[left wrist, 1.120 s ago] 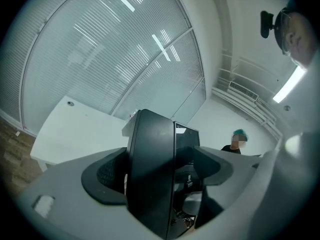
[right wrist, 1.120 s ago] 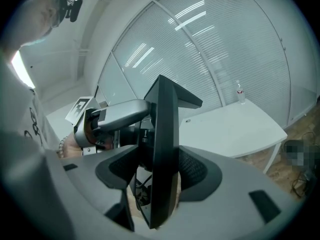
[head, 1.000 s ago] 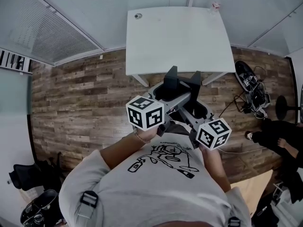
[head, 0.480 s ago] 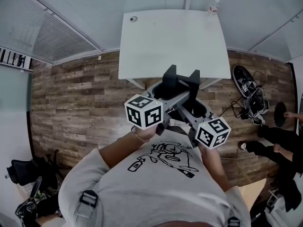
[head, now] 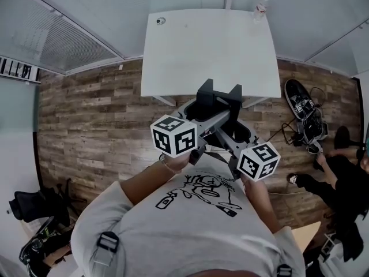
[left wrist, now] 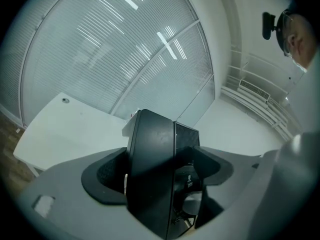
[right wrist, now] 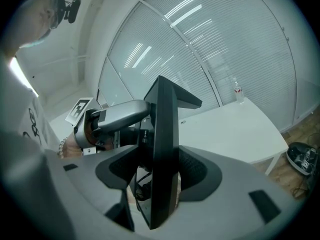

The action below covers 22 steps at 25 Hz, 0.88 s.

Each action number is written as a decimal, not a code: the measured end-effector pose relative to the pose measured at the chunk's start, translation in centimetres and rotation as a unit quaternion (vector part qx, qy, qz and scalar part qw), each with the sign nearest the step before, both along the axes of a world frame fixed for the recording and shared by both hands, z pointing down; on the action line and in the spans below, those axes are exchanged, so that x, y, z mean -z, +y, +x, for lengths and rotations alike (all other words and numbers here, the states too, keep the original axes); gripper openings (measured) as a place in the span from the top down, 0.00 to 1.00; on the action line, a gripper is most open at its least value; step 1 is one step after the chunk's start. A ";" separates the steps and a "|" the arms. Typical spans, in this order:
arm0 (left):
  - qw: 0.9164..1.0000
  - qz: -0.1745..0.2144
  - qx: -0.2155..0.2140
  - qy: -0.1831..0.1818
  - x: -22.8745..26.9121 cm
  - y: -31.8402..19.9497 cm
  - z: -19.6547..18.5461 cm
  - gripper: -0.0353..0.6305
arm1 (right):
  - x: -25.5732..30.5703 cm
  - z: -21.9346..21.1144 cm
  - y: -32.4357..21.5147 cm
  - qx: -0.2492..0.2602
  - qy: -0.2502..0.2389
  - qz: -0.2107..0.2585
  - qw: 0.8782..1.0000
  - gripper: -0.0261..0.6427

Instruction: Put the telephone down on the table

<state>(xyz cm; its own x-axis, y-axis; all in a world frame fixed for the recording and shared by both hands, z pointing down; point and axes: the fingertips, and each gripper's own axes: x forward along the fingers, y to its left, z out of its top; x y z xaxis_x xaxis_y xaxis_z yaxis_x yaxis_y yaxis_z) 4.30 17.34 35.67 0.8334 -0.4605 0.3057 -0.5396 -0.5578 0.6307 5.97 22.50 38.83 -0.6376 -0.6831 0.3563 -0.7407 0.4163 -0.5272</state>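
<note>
A black telephone [head: 219, 98] hangs in the air between both grippers, just short of the white table's [head: 207, 45] near edge. My left gripper [head: 206, 113] is shut on it: in the left gripper view its dark pads press both sides of the telephone's [left wrist: 155, 169] thick black body. My right gripper [head: 237, 133] is shut on it too, and in the right gripper view the telephone [right wrist: 162, 149] shows as a thin black slab clamped edge-on. The table [left wrist: 65, 134] lies ahead of and below the jaws.
A water bottle [head: 260, 7] stands at the table's far right corner and a small round object [head: 160, 21] at its far left. Shoes and cables [head: 302, 105] lie on the wood floor at right. A person [head: 340, 172] crouches at the right edge. Glass walls with blinds stand behind the table.
Both grippers have carried the telephone nearer to the table, still shut on it. The person at the right edge has shifted position.
</note>
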 end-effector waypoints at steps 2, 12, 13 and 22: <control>1.000 -0.002 0.002 0.001 -0.2 -1.1 0.3 0.36 | -0.2 0.3 -1.1 0.001 0.000 -0.002 1.000 0.62; 1.000 -0.009 0.005 0.004 -0.5 -9.9 1.0 0.36 | -0.5 1.1 -9.9 0.007 0.003 -0.012 1.000 0.62; 1.000 -0.009 0.008 0.005 -0.4 -11.2 0.9 0.36 | -0.4 1.0 -11.2 0.009 0.004 -0.012 1.000 0.62; 1.000 -0.014 0.018 0.011 -0.2 -22.4 -1.0 0.36 | 0.0 -0.8 -22.4 0.023 0.008 -0.017 1.000 0.62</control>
<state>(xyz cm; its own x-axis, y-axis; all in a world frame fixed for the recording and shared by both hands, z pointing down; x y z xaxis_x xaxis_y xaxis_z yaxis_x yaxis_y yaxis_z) 3.25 -5.01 35.87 0.8229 -0.4815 0.3016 -0.5452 -0.5198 0.6577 5.18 0.15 38.81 -0.6622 -0.6403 0.3892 -0.7294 0.4320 -0.5303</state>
